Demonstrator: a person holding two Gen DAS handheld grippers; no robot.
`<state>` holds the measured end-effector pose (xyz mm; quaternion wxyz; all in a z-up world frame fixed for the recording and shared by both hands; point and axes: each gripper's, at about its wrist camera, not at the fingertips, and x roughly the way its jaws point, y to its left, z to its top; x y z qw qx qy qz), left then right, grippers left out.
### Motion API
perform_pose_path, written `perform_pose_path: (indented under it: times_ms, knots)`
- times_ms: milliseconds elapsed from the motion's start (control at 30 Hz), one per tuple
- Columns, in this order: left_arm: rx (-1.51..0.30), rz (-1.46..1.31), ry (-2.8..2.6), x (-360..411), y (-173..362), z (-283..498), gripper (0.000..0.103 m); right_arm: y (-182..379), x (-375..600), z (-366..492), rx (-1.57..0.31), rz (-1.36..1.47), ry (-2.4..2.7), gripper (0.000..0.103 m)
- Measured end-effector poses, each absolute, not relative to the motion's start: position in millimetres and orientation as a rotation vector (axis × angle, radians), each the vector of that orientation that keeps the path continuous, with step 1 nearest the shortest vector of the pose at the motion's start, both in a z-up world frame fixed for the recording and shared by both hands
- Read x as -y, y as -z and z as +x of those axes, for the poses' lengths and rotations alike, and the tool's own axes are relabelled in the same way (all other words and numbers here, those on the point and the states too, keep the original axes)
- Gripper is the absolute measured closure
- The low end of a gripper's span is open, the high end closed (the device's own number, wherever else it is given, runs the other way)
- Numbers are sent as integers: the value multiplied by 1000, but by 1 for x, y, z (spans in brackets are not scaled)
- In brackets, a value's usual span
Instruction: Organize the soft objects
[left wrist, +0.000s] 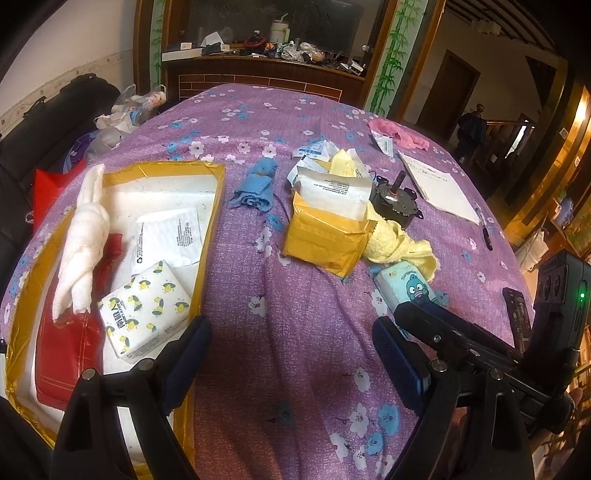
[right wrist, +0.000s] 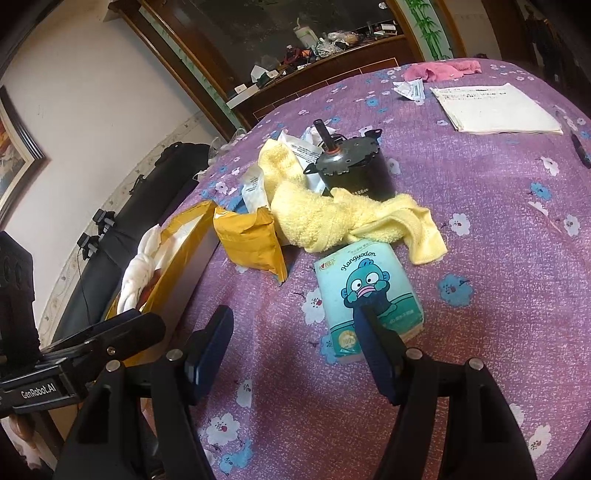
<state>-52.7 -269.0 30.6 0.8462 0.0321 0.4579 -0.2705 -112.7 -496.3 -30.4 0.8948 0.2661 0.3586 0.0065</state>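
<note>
Looking via left wrist: left gripper (left wrist: 291, 343) jaws wide, empty, over purple cloth (left wrist: 295, 295); yellow-edged box (left wrist: 207, 206) holds white towel (left wrist: 85, 236), lemon tissue pack (left wrist: 147, 306). Right wrist: right gripper (right wrist: 295, 339) spread, empty, above teal tissue pack (right wrist: 369, 288); yellow towel (right wrist: 332, 218) against black motor (right wrist: 354, 170).

Looks like somebody's living or dining room at home. The table wears a purple cloth printed with little flowers (left wrist: 280, 258). Behind it, at the top of the frame, there's a dark wooden cabinet (left wrist: 266, 77) with bamboo painted on its side panels, and its ledge is piled with everyday clutter and a tumbler (left wrist: 279, 31). A black leather sofa (left wrist: 40, 136) runs along the left edge, and a framed picture (right wrist: 14, 155) hangs on the white wall at far left. A wooden door (left wrist: 452, 99) and warm gold-lit woodwork fill the right side.
</note>
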Motion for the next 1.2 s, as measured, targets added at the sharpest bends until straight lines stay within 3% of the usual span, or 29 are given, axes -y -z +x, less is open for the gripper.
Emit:
perform_pose_path:
  times_ms: [1200]
  knots:
    - [-970,76,571,271,-28,-56,12,30,501,-119,-711,586,-31,34]
